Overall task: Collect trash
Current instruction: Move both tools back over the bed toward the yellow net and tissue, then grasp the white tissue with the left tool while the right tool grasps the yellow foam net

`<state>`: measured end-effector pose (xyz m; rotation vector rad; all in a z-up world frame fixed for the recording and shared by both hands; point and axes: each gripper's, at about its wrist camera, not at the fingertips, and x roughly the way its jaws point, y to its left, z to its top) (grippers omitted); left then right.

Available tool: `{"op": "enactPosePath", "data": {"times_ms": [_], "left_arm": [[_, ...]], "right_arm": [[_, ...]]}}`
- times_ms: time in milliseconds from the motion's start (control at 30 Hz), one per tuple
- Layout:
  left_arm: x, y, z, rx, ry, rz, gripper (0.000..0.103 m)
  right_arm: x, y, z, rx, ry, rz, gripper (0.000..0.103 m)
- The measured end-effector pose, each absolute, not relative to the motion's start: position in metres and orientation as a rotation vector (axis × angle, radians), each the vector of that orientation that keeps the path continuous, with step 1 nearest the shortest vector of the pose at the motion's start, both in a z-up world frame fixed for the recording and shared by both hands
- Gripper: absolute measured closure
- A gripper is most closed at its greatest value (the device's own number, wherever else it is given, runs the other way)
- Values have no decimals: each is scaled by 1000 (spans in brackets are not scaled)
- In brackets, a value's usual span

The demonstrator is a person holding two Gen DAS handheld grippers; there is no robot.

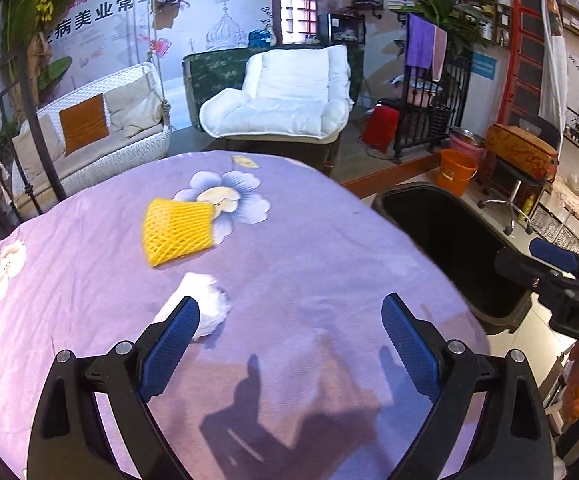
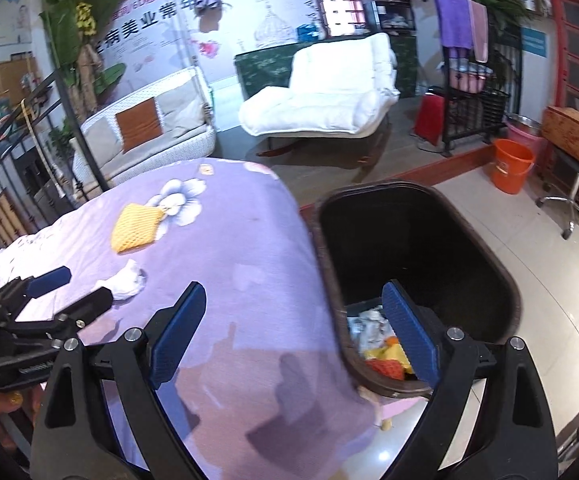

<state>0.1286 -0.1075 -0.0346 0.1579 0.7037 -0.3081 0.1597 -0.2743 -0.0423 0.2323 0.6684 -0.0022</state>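
A yellow foam fruit net (image 1: 177,232) and a crumpled white tissue (image 1: 205,304) lie on the purple flowered tablecloth (image 1: 309,248). My left gripper (image 1: 289,344) is open and empty above the cloth; its left finger partly covers the tissue. The black trash bin (image 2: 417,248) stands beside the table's right edge, with wrappers and orange and yellow scraps (image 2: 381,344) inside. My right gripper (image 2: 293,332) is open and empty, straddling the table edge and the bin's near rim. The net (image 2: 135,228), the tissue (image 2: 127,280) and the left gripper (image 2: 69,288) also show in the right wrist view.
Beyond the table are a white wicker swing seat (image 1: 101,136), a white cushioned chair (image 1: 289,96), a black metal rack (image 1: 429,112), an orange bucket (image 1: 455,176) and a wheeled stool (image 1: 517,184). Tiled floor (image 2: 549,288) lies right of the bin.
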Motion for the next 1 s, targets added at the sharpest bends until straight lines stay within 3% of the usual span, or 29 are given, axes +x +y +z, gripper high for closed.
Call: {"op": "enactPosePath", "data": {"times_ms": [333, 500, 633, 700, 733, 833, 1000], "left_arm": [[164, -39, -56, 61, 805, -234, 12], [190, -31, -66, 31, 874, -273, 20], [214, -36, -79, 36, 935, -298, 36], [222, -41, -88, 66, 974, -286, 49], [223, -42, -91, 74, 983, -283, 62], [217, -37, -89, 54, 976, -285, 85], [202, -23, -75, -4, 930, -277, 91]], "right_arm": [[185, -240, -38, 201, 687, 88, 14], [200, -228, -40, 192, 708, 121, 14], [213, -219, -43, 181, 727, 149, 14], [218, -214, -46, 174, 741, 162, 14], [222, -212, -48, 171, 748, 168, 14], [231, -205, -52, 155, 766, 187, 14], [249, -186, -59, 141, 800, 228, 14]]}}
